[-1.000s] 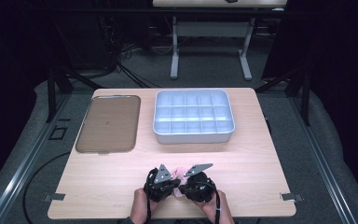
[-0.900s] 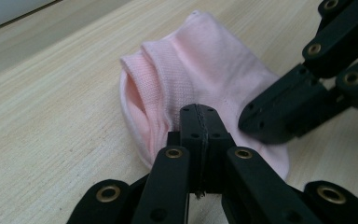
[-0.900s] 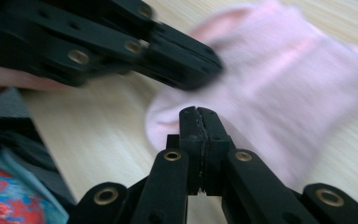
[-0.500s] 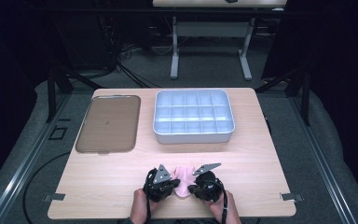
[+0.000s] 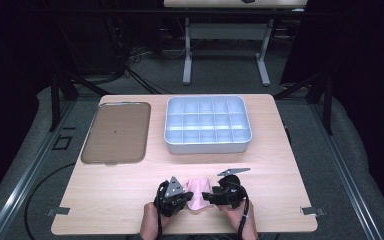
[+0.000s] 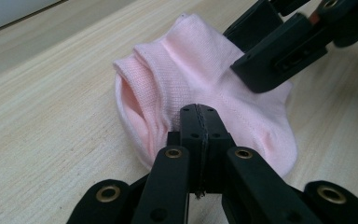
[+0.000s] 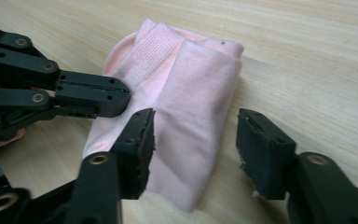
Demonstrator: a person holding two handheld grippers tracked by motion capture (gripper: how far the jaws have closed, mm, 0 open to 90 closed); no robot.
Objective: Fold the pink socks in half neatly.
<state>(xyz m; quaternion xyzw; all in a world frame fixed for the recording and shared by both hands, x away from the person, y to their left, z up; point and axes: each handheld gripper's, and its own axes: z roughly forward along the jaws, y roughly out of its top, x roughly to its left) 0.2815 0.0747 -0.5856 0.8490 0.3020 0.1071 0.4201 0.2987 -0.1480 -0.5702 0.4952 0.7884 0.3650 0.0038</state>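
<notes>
1. I see the pink sock [image 5: 198,196] lying folded on the wooden table [image 5: 280,150], near its front edge, between my two grippers.
2. My left gripper [image 5: 176,199] sits low at the sock's left side, its hand [image 5: 151,225] coming in from the bottom edge of the high view with the wrist straight.
3. In the left gripper view the jaws of the left gripper [image 6: 199,122] are pressed fully together on the sock's [image 6: 200,88] near edge, just beside the ribbed cuff, pinching the fabric against the table.
4. My right gripper [image 5: 215,196] lies level at the sock's right side, pointing left toward the other gripper; its hand [image 5: 240,217] holds it from behind.
5. In the right gripper view the right gripper [image 7: 196,140] has its jaws about half apart; they have just been opening. The sock [image 7: 186,93] lies flat between them, and neither pad presses on it.
6. The left gripper's closed tip [image 7: 93,98] rests on the sock's cuff end, close to my right gripper's left-hand jaw.
7. Farther back on the table stand a brown tray [image 5: 116,132] and a grey compartment box [image 5: 207,125], both well apart from the sock.
</notes>
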